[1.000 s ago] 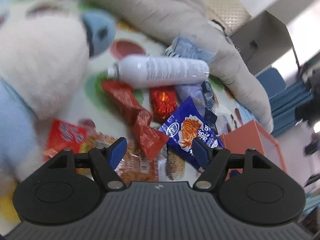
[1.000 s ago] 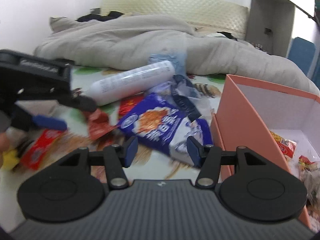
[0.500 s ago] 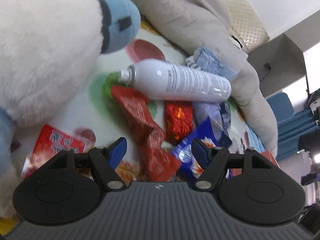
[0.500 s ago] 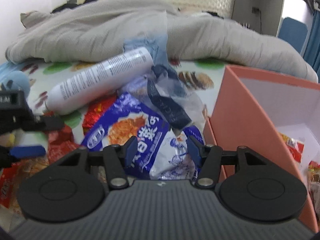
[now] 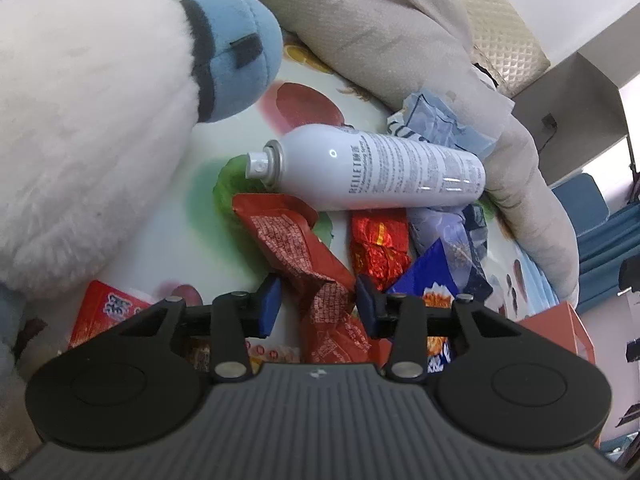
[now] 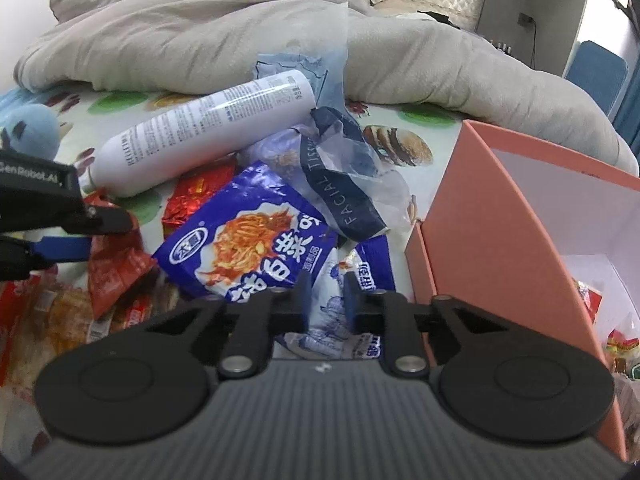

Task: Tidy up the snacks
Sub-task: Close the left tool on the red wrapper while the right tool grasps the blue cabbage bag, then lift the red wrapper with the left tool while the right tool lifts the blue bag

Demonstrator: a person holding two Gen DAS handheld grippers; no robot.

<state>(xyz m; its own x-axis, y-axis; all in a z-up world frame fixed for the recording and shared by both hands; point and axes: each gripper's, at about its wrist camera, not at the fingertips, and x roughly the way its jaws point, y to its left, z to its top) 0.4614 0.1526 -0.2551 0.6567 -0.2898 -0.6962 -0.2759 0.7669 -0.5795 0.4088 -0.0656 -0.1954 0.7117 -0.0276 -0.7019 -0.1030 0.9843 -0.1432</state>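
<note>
Snack packets lie in a heap on a patterned bedsheet. My left gripper (image 5: 316,306) has closed in around a crumpled red packet (image 5: 304,256), its pads at both sides of it. My right gripper (image 6: 324,300) is shut on the near edge of a blue noodle packet (image 6: 248,252). A small shiny red packet (image 5: 378,248) lies behind the red one. The orange box (image 6: 472,216) stands at the right and holds some snacks. The left gripper also shows in the right wrist view (image 6: 68,236), on the red packet (image 6: 116,264).
A white spray can (image 5: 376,172) lies across the back of the heap. A torn facial tissue wrapper (image 6: 340,184) lies beside it. A large white and blue plush toy (image 5: 100,120) fills the left. A grey blanket (image 6: 200,36) is bunched behind.
Both grippers have narrowed: the left around the red packet, the right onto the blue noodle packet's edge. Both moved forward and lower into the heap.
</note>
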